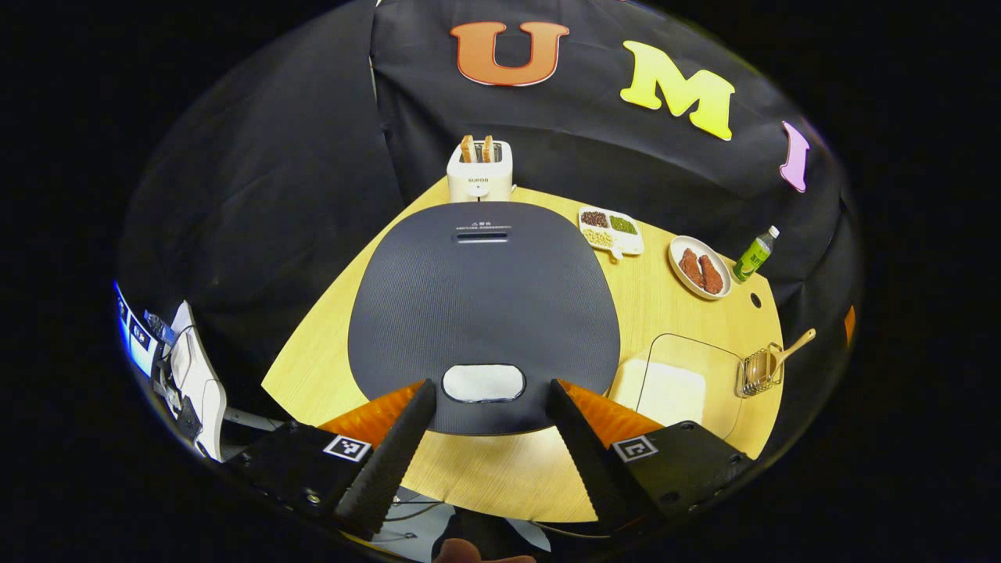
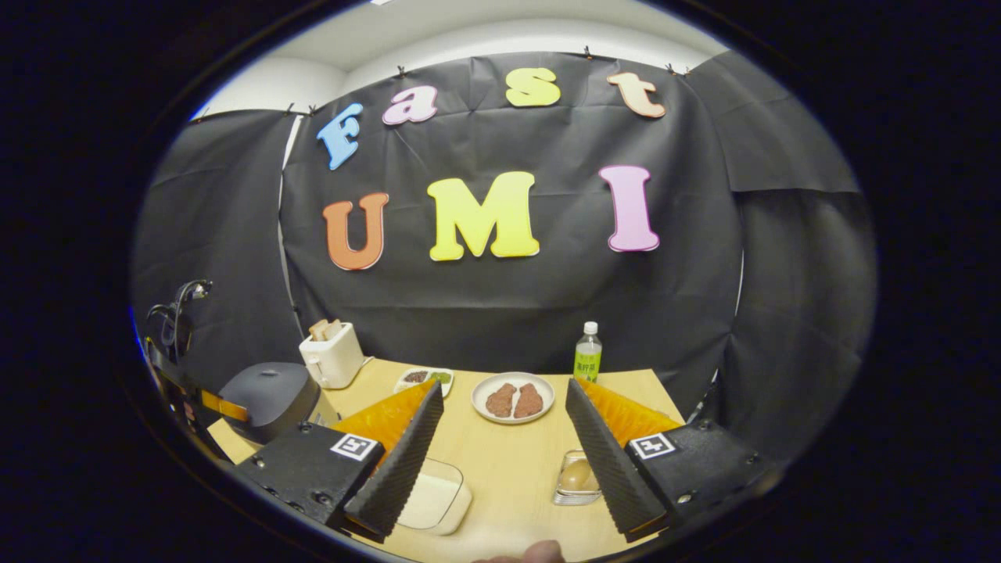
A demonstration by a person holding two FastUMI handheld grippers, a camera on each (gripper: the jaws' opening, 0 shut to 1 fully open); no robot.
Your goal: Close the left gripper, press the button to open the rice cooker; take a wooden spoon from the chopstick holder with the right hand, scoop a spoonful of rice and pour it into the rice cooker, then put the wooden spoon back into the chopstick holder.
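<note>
The dark grey rice cooker [image 1: 485, 305] stands shut right below my left gripper [image 1: 490, 389], whose fingers [image 1: 391, 461] are spread wide on either side of the white lid button [image 1: 483, 383], not touching it. The wire chopstick holder [image 1: 757, 374] with the wooden spoon [image 1: 791, 346] stands at the table's right edge, beside a clear box of rice [image 1: 676, 387]. In the right gripper view, my right gripper [image 2: 504, 389] is open with nothing in it, above the table. The holder [image 2: 577, 477] sits by its right finger, the rice box [image 2: 434, 496] by its left, the cooker [image 2: 270, 399] far left.
A white toaster [image 1: 479, 168] with bread stands behind the cooker. Farther right are a divided dish of beans [image 1: 611, 231], a plate of meat [image 1: 700, 267] and a green bottle [image 1: 755, 254]. The round wooden table [image 1: 500, 477] ends close to my left gripper.
</note>
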